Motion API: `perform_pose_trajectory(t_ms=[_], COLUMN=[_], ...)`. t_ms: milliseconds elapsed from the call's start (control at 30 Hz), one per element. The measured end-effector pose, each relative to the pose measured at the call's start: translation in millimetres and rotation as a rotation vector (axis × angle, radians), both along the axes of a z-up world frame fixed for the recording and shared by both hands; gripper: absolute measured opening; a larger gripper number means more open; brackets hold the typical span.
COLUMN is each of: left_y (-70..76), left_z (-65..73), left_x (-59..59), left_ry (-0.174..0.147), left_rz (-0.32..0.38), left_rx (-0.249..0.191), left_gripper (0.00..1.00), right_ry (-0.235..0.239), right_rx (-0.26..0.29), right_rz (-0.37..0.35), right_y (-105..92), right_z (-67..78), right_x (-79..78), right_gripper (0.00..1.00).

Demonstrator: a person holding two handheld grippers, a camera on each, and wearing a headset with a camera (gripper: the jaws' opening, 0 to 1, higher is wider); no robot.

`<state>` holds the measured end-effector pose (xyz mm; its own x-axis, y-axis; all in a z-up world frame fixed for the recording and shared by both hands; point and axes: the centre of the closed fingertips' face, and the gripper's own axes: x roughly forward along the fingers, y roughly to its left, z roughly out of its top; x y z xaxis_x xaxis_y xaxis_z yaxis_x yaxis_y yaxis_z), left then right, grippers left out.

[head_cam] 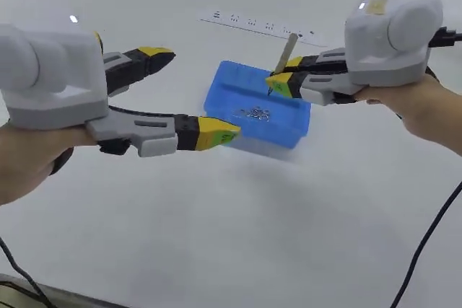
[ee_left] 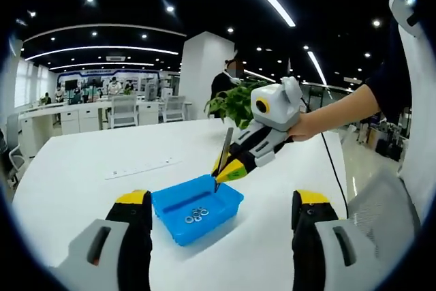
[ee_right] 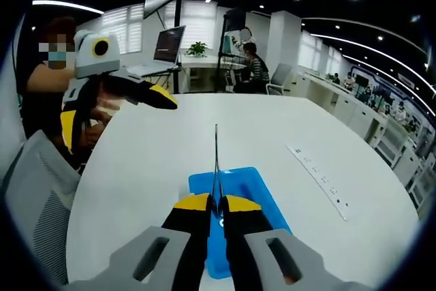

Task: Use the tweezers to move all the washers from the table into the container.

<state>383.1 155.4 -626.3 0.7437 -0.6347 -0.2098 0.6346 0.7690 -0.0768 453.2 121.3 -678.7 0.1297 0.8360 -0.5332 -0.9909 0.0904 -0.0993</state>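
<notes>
A blue container (head_cam: pixel 229 93) sits mid-table with several small metal washers (head_cam: pixel 254 113) lying on its floor. My right gripper (head_cam: pixel 280 81) hovers over its far right side, shut on slim metal tweezers (head_cam: pixel 287 54) whose tips point down into the container. In the right gripper view the tweezers (ee_right: pixel 216 158) stand up from the shut jaws above the container (ee_right: pixel 253 192). My left gripper (head_cam: pixel 189 94) is open and holds nothing, just left of the container. The left gripper view shows the container (ee_left: pixel 176 204), the washers (ee_left: pixel 196 215) and the right gripper (ee_left: pixel 233 166) with the tweezers (ee_left: pixel 224 148).
A white power strip (head_cam: pixel 254 23) lies beyond the container on the white table (head_cam: pixel 238 229). A black cable (head_cam: pixel 426 243) trails from the right gripper. Office desks, chairs and people stand in the background.
</notes>
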Motion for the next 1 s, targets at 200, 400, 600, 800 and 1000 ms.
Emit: perform_pose_trajectory(t_ms=[200, 400, 600, 800, 1000], left_y=[-35.6, -64.0, -71.7, -70.7, -70.5], left_z=[14.6, 14.2, 7.6, -6.0, -5.3], left_x=[-1.9, -4.9, -12.7, -27.5, -30.1], left_ry=[-0.026, -0.034, -0.014, 0.031, 0.029], left_rz=[-0.151, -0.267, -0.345, -0.446, -0.468], left_rx=[0.089, 0.193, 0.227, 0.306, 0.315], left_gripper=[0.65, 0.51, 0.33, 0.22, 0.12], right_ry=[-0.018, -0.012, -0.017, -0.023, -0.02], right_rx=[-0.039, -0.082, -0.123, -0.145, -0.156], right_rz=[0.07, 0.134, 0.194, 0.237, 0.252], right_y=[-3.7, -4.3, -6.2, -7.3, -7.5], right_z=[-1.7, -13.5, -24.5, -26.0, -26.8], right_x=[-36.2, -66.6, -88.9, -95.4, -97.5], right_gripper=[0.08, 0.08, 0.08, 0.08, 0.08])
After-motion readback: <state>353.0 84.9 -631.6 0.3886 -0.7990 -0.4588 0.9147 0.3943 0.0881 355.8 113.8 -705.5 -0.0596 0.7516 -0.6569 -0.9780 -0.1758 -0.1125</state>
